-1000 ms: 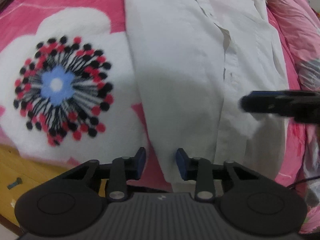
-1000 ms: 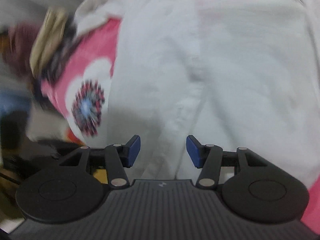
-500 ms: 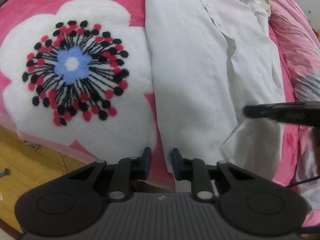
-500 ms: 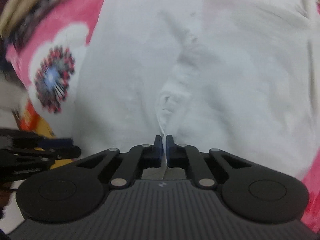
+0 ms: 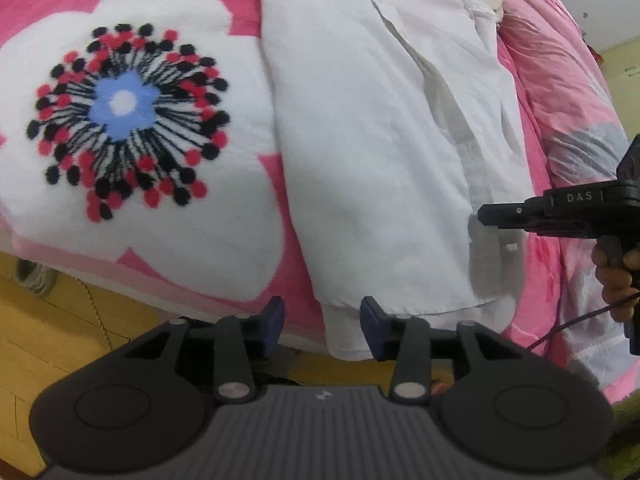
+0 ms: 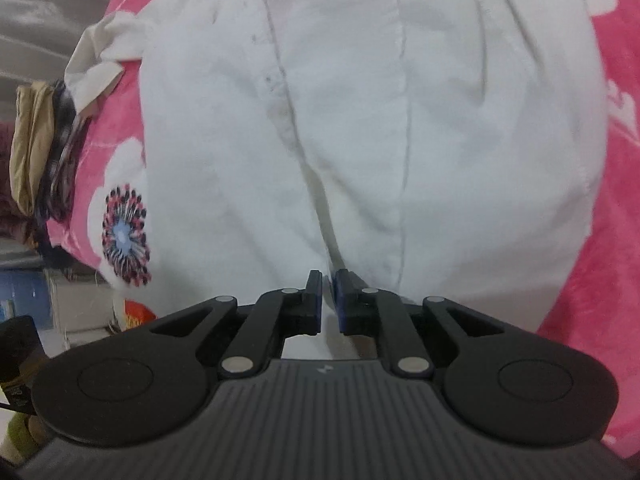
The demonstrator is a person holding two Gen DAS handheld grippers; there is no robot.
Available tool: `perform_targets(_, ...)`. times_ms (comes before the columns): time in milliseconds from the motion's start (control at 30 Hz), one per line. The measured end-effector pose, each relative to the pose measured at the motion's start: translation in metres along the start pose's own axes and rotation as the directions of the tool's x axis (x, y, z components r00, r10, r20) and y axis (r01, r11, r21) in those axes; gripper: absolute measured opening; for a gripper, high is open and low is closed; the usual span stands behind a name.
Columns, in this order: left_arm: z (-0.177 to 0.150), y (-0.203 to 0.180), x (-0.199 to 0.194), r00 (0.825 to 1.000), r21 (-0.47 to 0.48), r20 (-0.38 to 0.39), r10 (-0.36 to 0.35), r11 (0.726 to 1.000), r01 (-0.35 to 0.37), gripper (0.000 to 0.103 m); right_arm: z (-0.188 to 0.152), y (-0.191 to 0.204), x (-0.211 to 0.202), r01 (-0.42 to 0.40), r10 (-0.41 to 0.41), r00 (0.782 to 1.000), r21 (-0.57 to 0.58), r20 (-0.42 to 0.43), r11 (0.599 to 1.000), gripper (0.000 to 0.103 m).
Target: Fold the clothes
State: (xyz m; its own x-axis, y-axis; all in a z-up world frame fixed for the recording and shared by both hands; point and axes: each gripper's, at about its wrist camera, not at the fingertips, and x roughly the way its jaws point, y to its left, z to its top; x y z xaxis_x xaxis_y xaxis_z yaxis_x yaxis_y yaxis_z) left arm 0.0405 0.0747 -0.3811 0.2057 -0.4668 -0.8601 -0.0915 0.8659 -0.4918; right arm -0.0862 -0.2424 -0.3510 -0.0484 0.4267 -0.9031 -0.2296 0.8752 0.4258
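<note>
A white button shirt (image 5: 380,140) lies spread on a pink flowered blanket (image 5: 200,248). My left gripper (image 5: 322,322) hovers at the shirt's lower hem by the bed's edge. Its jaws are opening, with the hem corner between them beside the right pad, unpressed. In the right wrist view the shirt (image 6: 360,120) fills the frame. My right gripper (image 6: 328,296) is nearly shut on a thin fold of the button placket, its jaws just starting to open. From the left wrist view the right gripper (image 5: 482,214) points in from the right, a hand (image 5: 616,276) on its handle.
A crumpled pink quilt (image 5: 560,80) lies along the shirt's right side. Yellow floor (image 5: 48,340) and a shoe (image 5: 34,280) show below the bed's edge. A heap of beige and dark clothes (image 6: 36,140) sits at the blanket's far left.
The right gripper went from open to shut on the placket fold and drew it sideways. The left jaws narrowed, then widened again, as the left gripper slid along the hem.
</note>
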Motion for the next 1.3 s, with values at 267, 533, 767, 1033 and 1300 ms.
perform_targets(267, 0.006, -0.009, 0.014, 1.000, -0.020, -0.007, -0.018, 1.000, 0.018, 0.037, -0.007, 0.007, 0.004, 0.022, -0.022, 1.000, -0.068, -0.007, 0.997, 0.000)
perform_targets(533, 0.008, -0.017, 0.008, 1.000, 0.028, 0.013, -0.026, 0.999, 0.026, 0.044, 0.013, -0.019, -0.039, 0.007, -0.008, 0.996, 0.014, 0.083, 1.000, 0.000)
perform_targets(767, 0.027, -0.011, 0.019, 0.994, -0.018, 0.058, -0.092, 0.996, 0.093, 0.044, 0.018, -0.034, -0.039, 0.022, -0.027, 0.996, 0.054, 0.085, 0.998, 0.000)
perform_targets(1033, 0.064, -0.023, 0.051, 0.990, 0.042, 0.055, -0.130, 0.991, 0.128, 0.036, 0.025, -0.047, -0.041, 0.053, -0.061, 0.992, 0.078, 0.113, 0.996, 0.000)
perform_targets(1300, 0.074, -0.041, 0.008, 0.996, 0.054, 0.087, -0.027, 0.998, 0.022, 0.004, 0.017, -0.037, -0.045, 0.011, -0.018, 0.996, 0.077, 0.089, 0.997, 0.000)
